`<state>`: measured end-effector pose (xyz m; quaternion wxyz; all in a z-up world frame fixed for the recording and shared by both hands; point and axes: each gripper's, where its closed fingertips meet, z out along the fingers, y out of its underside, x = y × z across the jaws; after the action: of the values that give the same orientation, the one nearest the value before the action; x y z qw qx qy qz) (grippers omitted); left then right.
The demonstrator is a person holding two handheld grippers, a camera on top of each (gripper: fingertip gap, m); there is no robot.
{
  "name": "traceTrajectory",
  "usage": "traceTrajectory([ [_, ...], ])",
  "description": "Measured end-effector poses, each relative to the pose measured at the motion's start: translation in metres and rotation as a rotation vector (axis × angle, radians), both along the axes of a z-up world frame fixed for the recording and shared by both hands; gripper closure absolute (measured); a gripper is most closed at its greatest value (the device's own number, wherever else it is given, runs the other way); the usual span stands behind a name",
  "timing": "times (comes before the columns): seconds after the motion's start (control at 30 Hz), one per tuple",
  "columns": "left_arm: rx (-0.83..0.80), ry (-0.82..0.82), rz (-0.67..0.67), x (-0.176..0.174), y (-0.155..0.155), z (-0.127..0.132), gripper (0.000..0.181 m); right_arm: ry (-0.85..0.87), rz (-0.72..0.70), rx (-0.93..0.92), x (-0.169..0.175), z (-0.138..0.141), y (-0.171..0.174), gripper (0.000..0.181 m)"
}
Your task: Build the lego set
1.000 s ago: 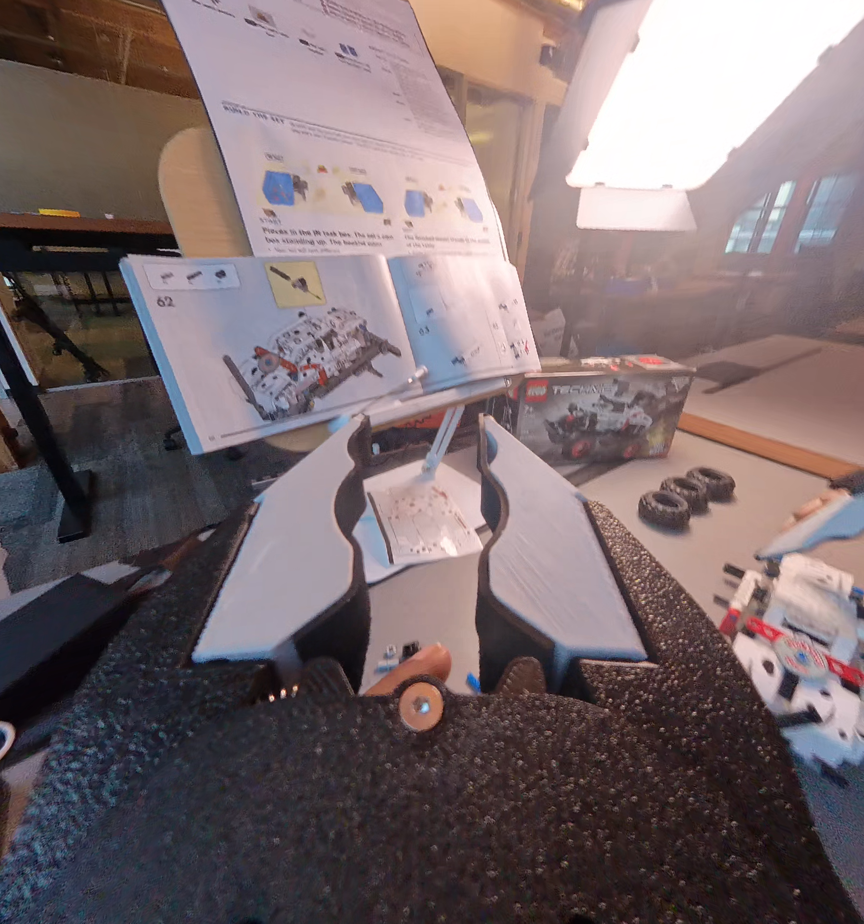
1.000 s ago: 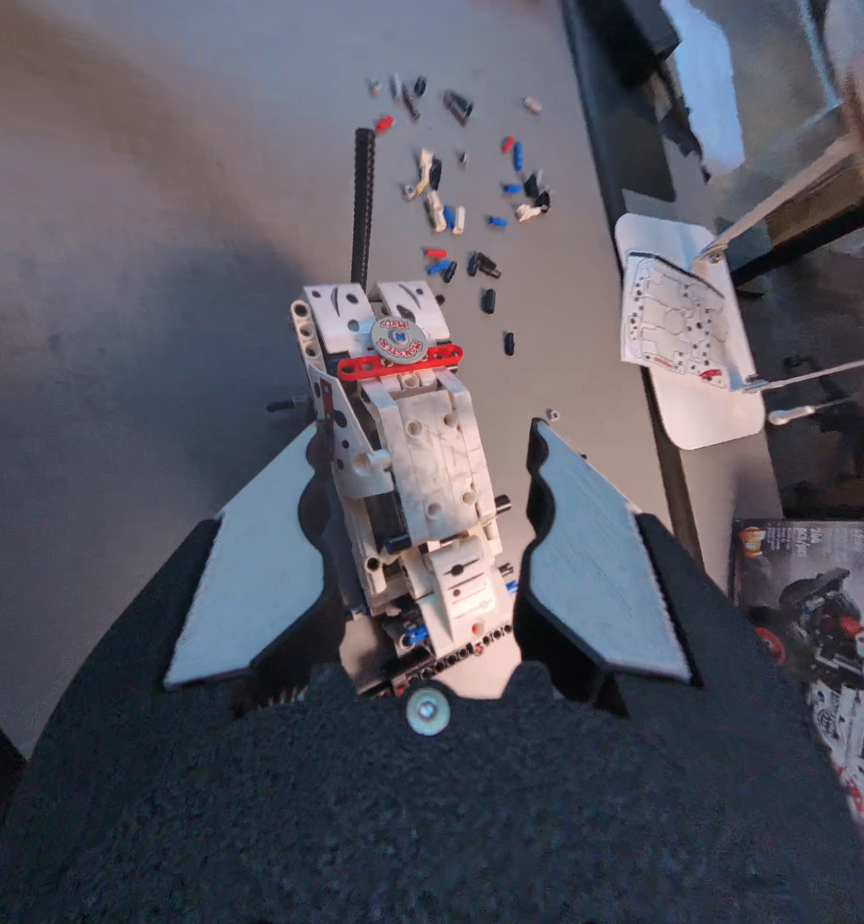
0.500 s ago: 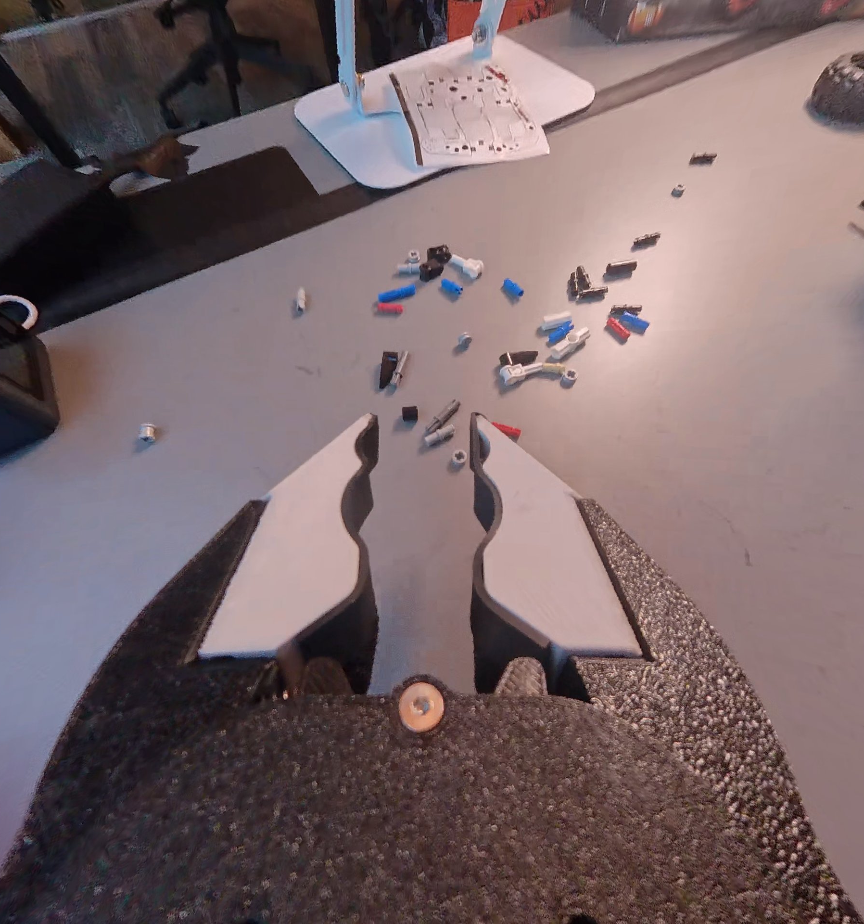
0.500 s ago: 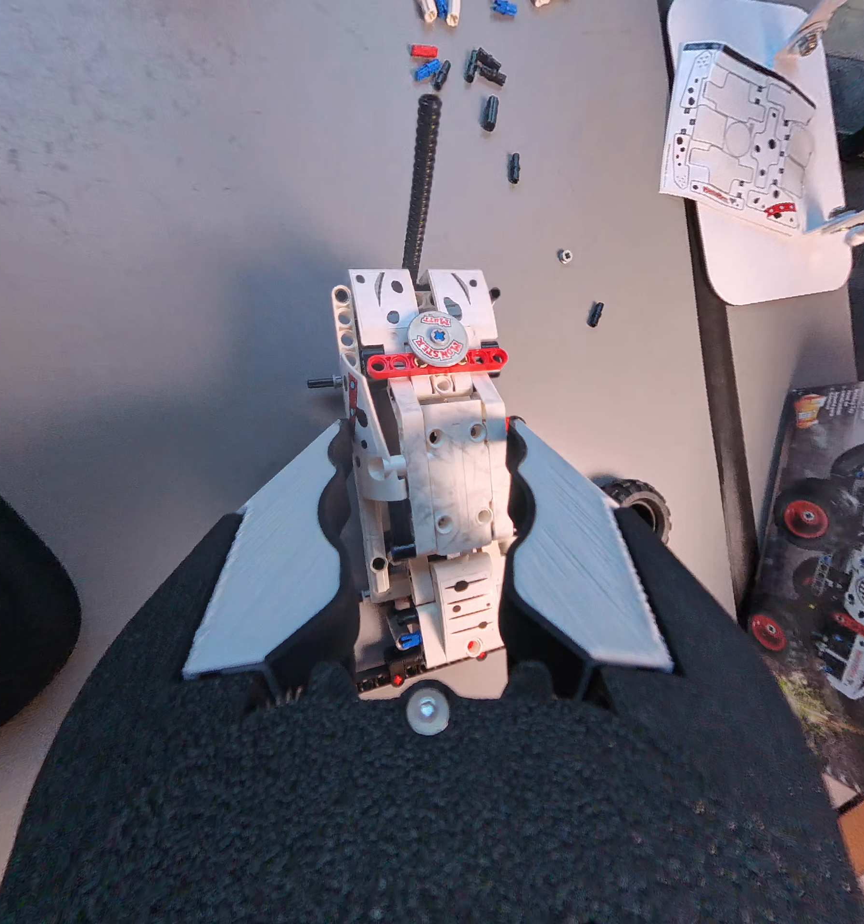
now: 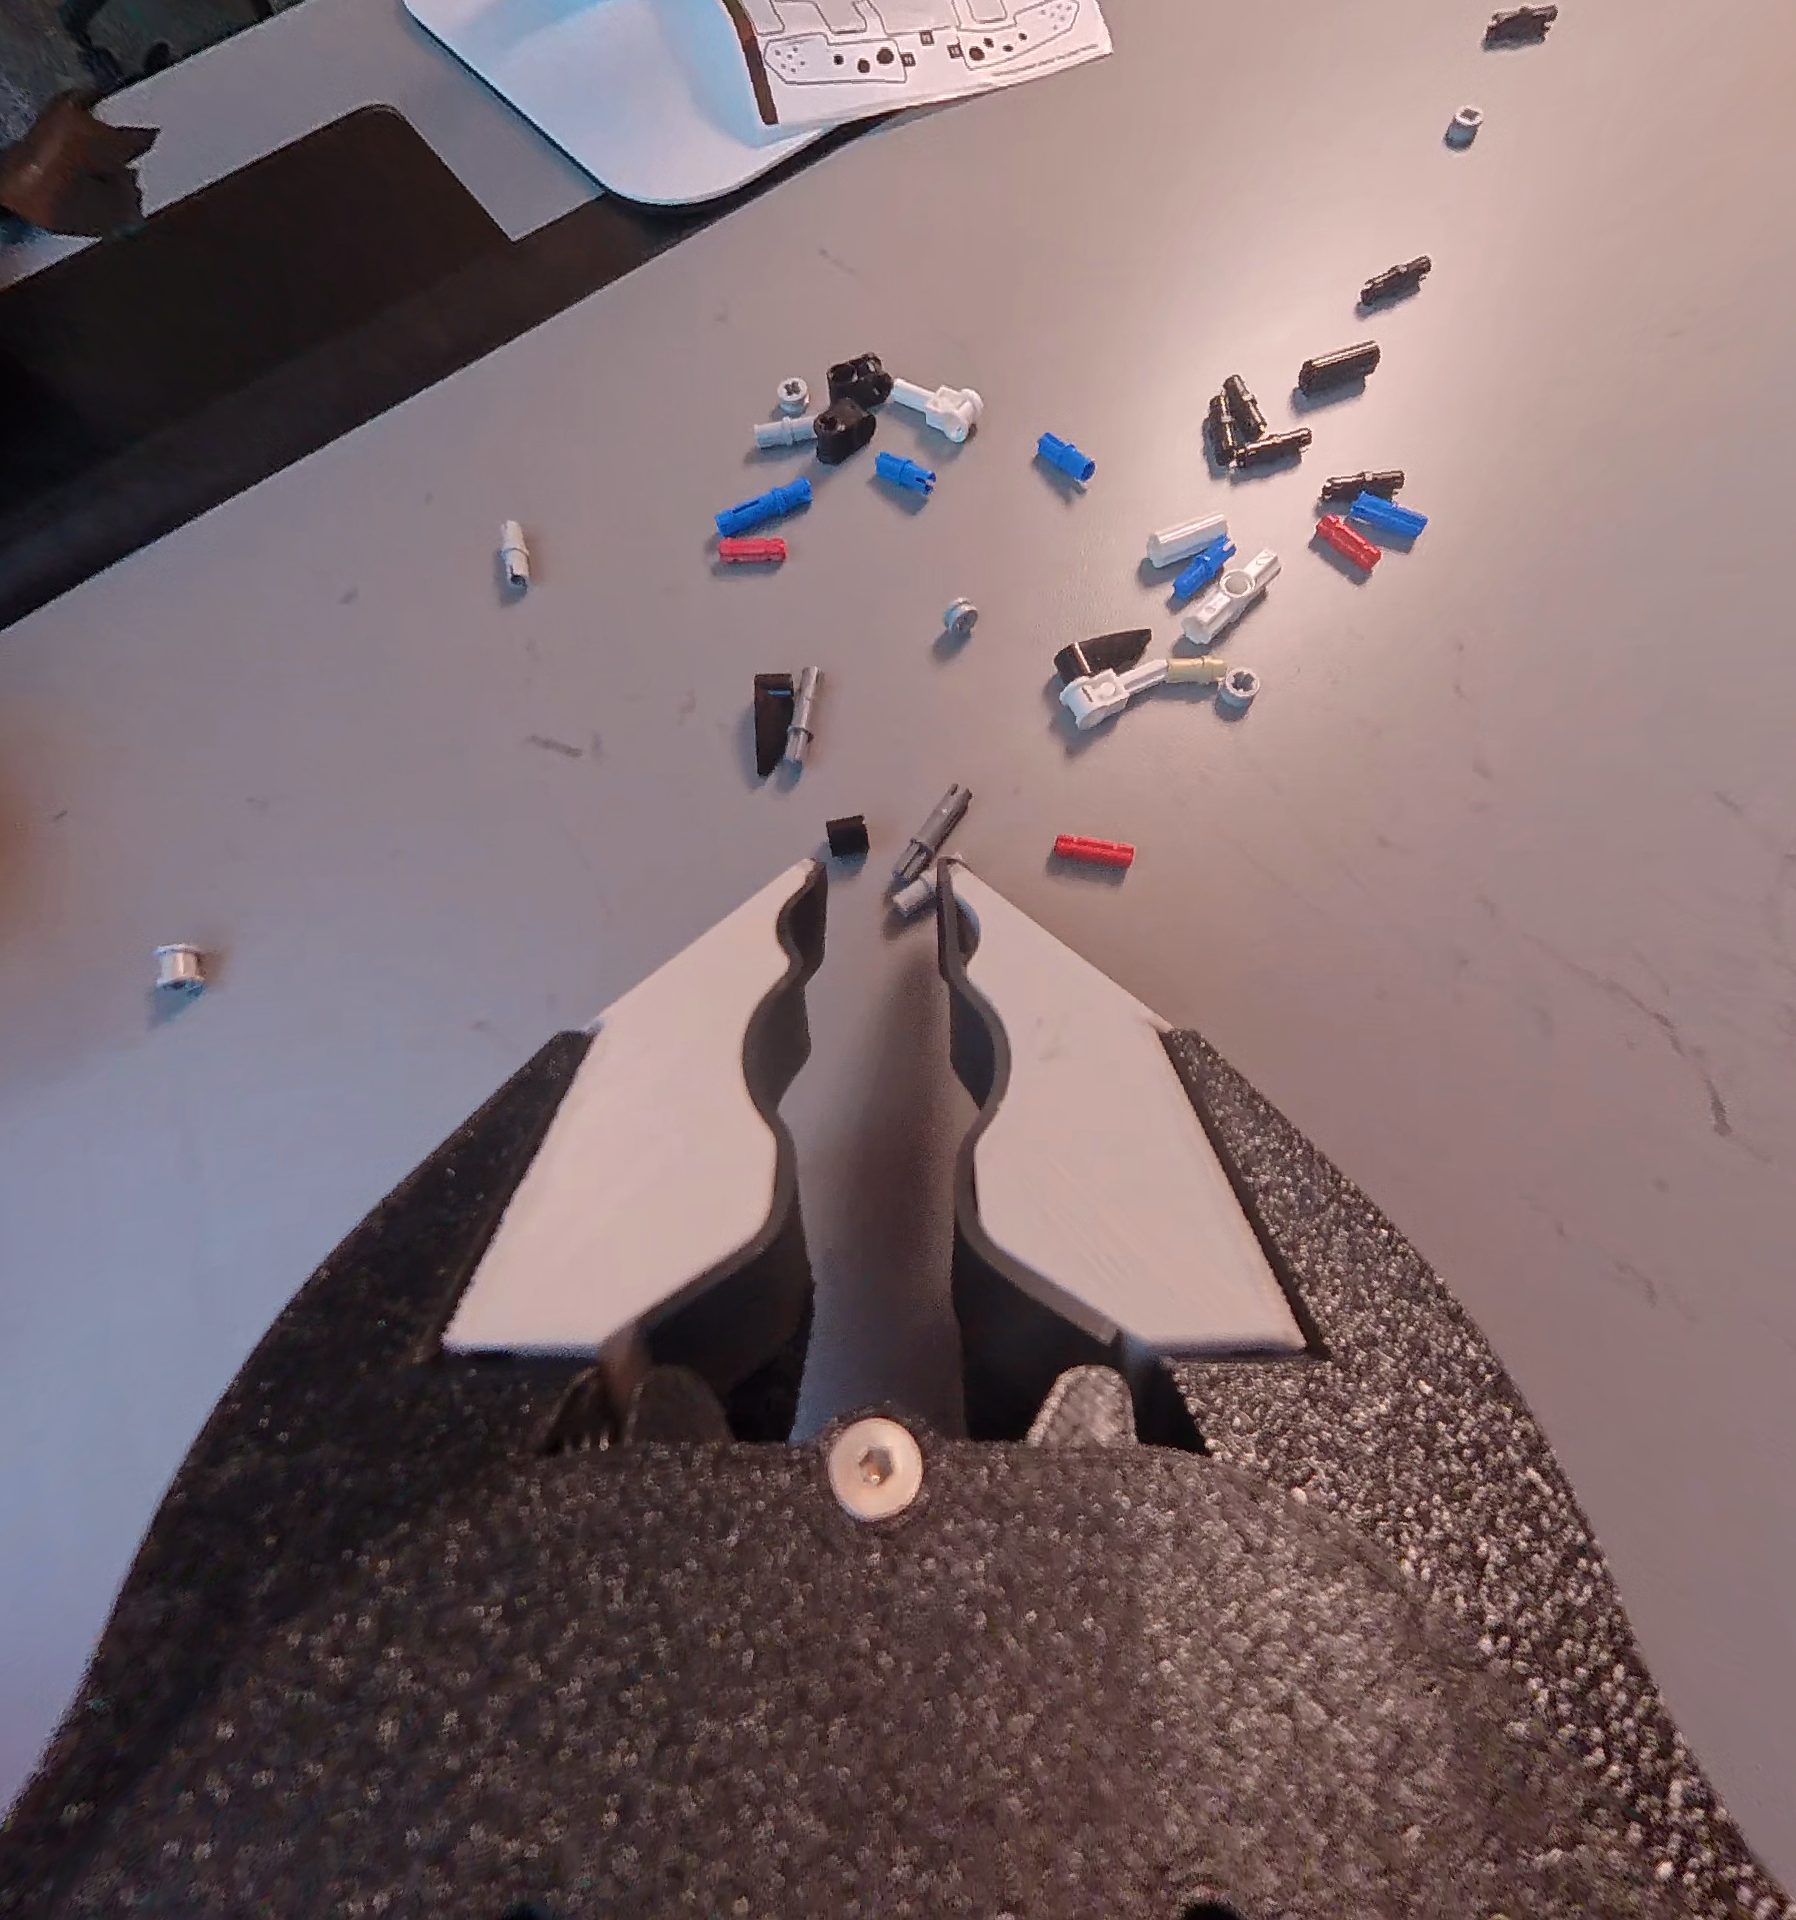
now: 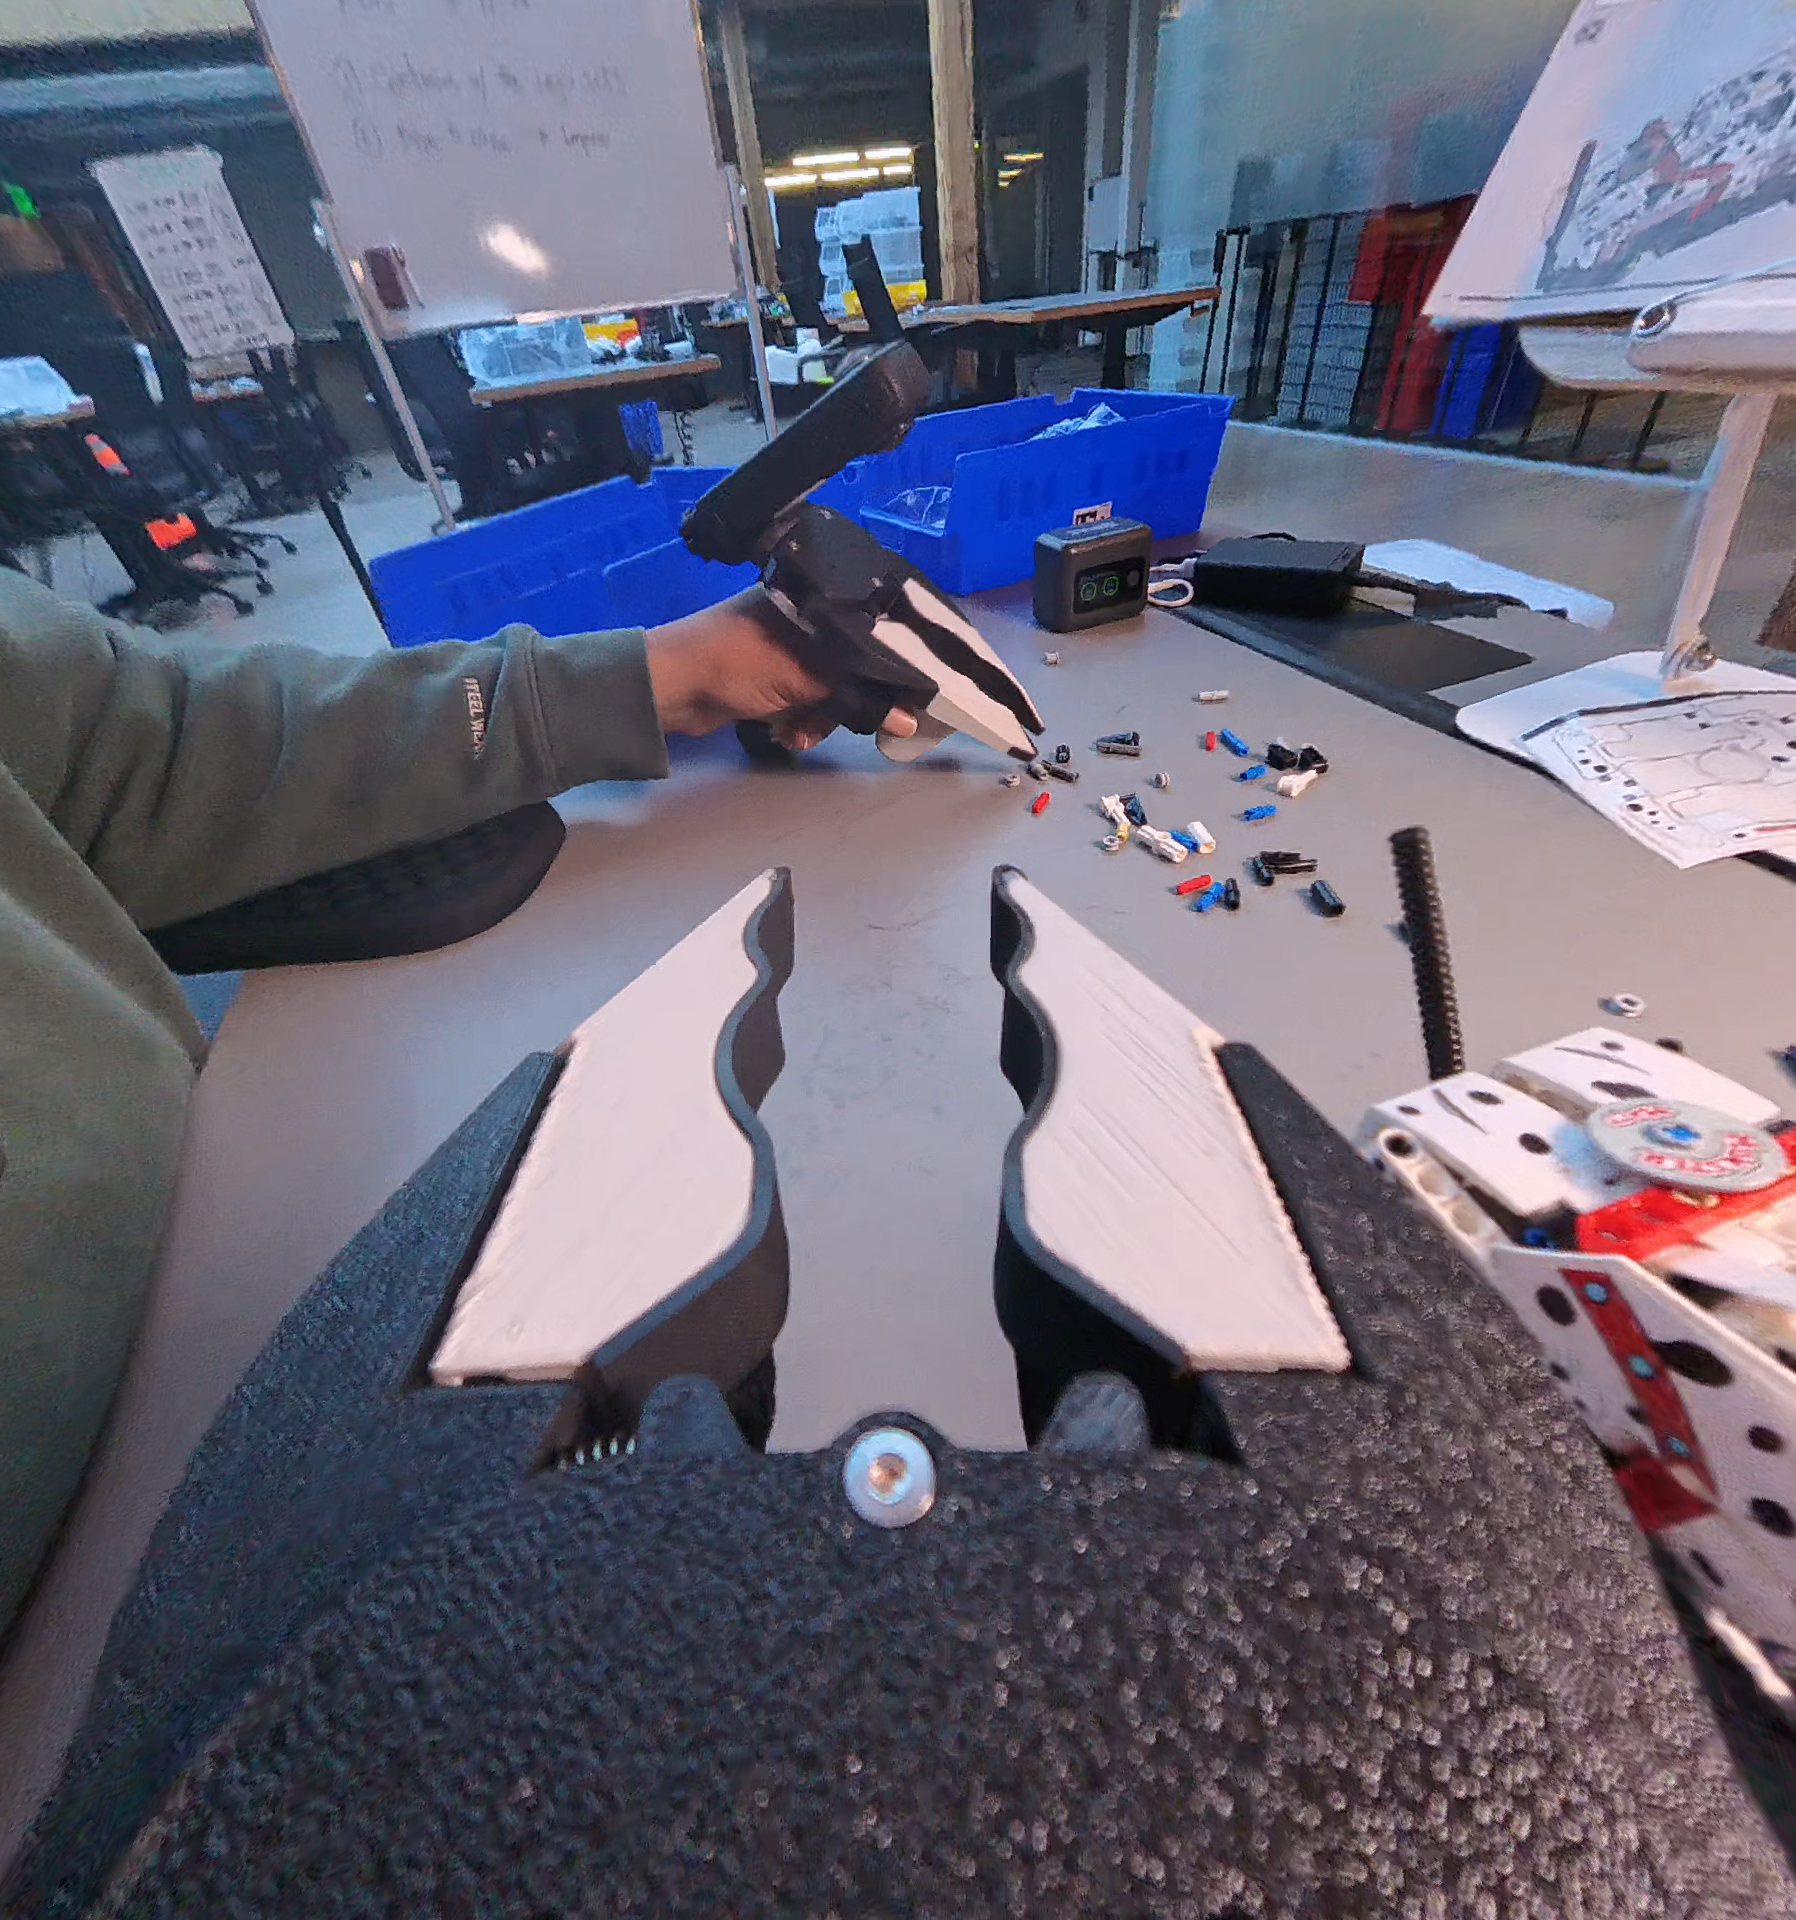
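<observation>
Truck body [image 6: 1642,1226] largely assembled, parked on table [image 6: 873,831] beside right gripper [image 6: 892,883], jaws apart, empty. Loose pins [image 5: 1070,540] left unfitted; left gripper [image 5: 881,878], jaws apart, lowered over grey pin [image 5: 935,831].

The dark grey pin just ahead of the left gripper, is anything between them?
Nothing visible blocks it. The left gripper is open, with the dark grey pin just beyond its tips. A small black piece lies left of the pin, and a light grey piece touches the right fingertip.
</observation>
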<state>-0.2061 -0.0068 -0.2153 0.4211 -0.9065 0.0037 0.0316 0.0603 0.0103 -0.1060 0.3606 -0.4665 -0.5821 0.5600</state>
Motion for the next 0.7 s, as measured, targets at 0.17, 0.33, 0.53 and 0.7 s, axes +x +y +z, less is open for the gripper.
traceTrajectory([
  [0.17, -0.030, 0.016, -0.035, 0.006, 0.002, -0.005, 0.162, 0.050, -0.002, -0.084, 0.000, 0.003, 0.006, 0.147],
  [0.33, -0.040, 0.025, -0.056, 0.010, 0.000, -0.007, 0.166, 0.069, -0.041, -0.042, -0.003, 0.000, 0.011, 0.150],
  [0.53, -0.060, 0.014, -0.089, 0.015, -0.004, -0.010, 0.172, 0.022, -0.147, 0.036, -0.010, -0.013, 0.026, 0.141],
  [0.7, -0.063, -0.014, -0.106, 0.020, -0.010, -0.010, 0.176, -0.018, -0.153, 0.113, -0.011, -0.024, 0.026, 0.142],
])
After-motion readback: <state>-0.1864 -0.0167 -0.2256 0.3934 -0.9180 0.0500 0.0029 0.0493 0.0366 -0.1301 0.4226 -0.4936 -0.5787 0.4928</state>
